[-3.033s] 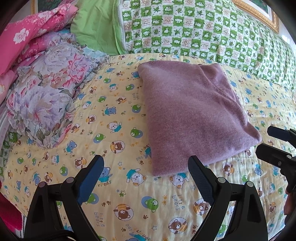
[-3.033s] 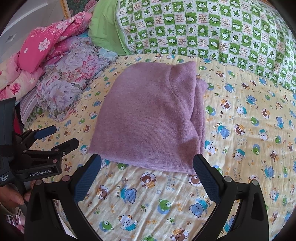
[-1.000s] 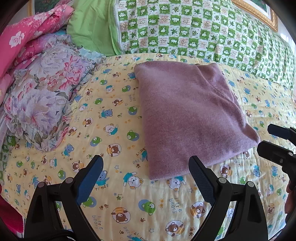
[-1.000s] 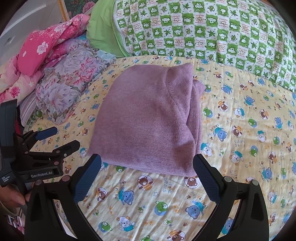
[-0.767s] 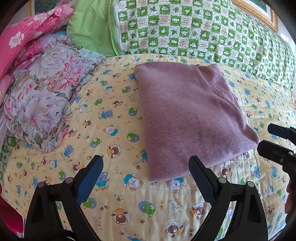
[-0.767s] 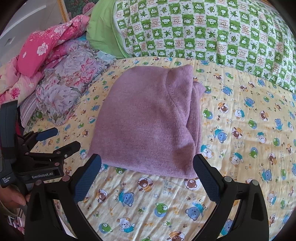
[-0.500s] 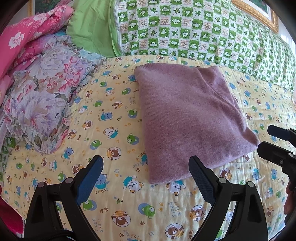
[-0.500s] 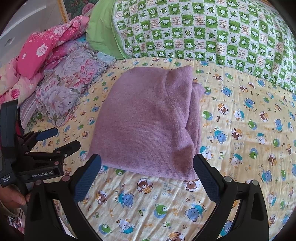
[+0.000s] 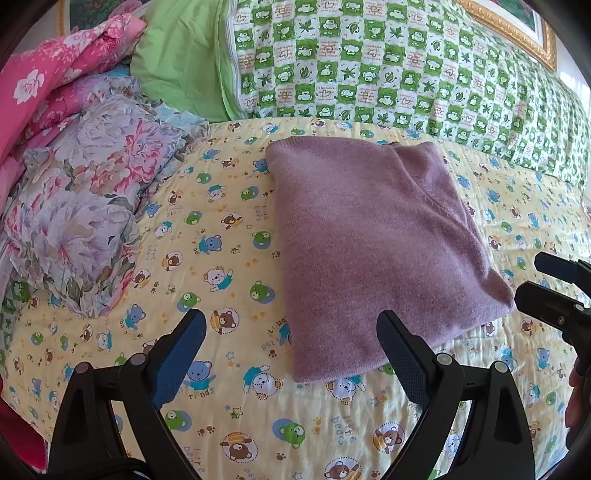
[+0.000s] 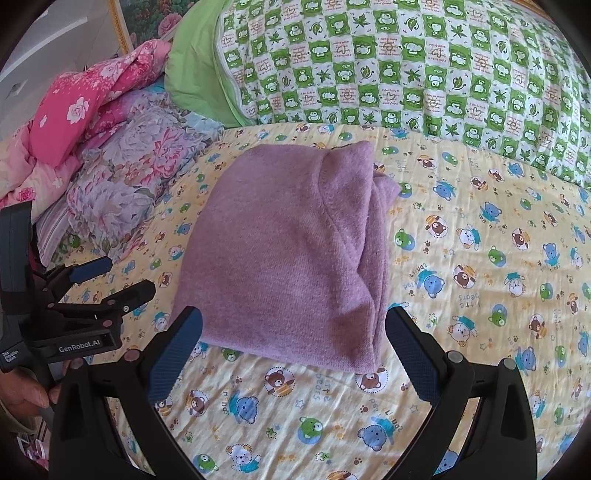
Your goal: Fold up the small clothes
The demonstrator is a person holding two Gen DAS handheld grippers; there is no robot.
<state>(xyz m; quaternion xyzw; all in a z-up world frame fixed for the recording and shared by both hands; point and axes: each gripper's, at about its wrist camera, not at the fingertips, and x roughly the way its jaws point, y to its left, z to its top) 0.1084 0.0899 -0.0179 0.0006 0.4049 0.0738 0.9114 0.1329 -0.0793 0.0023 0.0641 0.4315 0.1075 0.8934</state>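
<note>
A purple knit sweater (image 9: 373,251) is lying folded into a rough rectangle in the middle of a bed, flat on a yellow quilted sheet (image 9: 229,236) printed with cartoon bears. In the right wrist view the sweater (image 10: 288,254) is showing a curved seam across its top layer and several stacked layers along its right edge. Nothing is holding it.

The left gripper (image 9: 291,343) is hovering over the sheet at the sweater's near left corner, its blue-padded fingers spread wide, with the right finger over the cloth's near edge; whether it is touching cannot be told. The right gripper (image 10: 293,341) is likewise standing wide apart and empty, poised at the sweater's near edge, its two fingers framing the fold's near corners. Each gripper is also appearing at the side of the other's view, spread and clear of the cloth.

Beyond the sweater, a green-and-white checked quilt (image 9: 388,74) is banking up along the far side of the bed, with a plain green pillow (image 9: 177,62) to its left. On the left, a floral purple bundle (image 9: 81,206) is resting on the sheet, and pink flowered bedding (image 9: 48,77) is piling up behind it. A gilt picture frame (image 9: 513,33) is showing at the far right.
</note>
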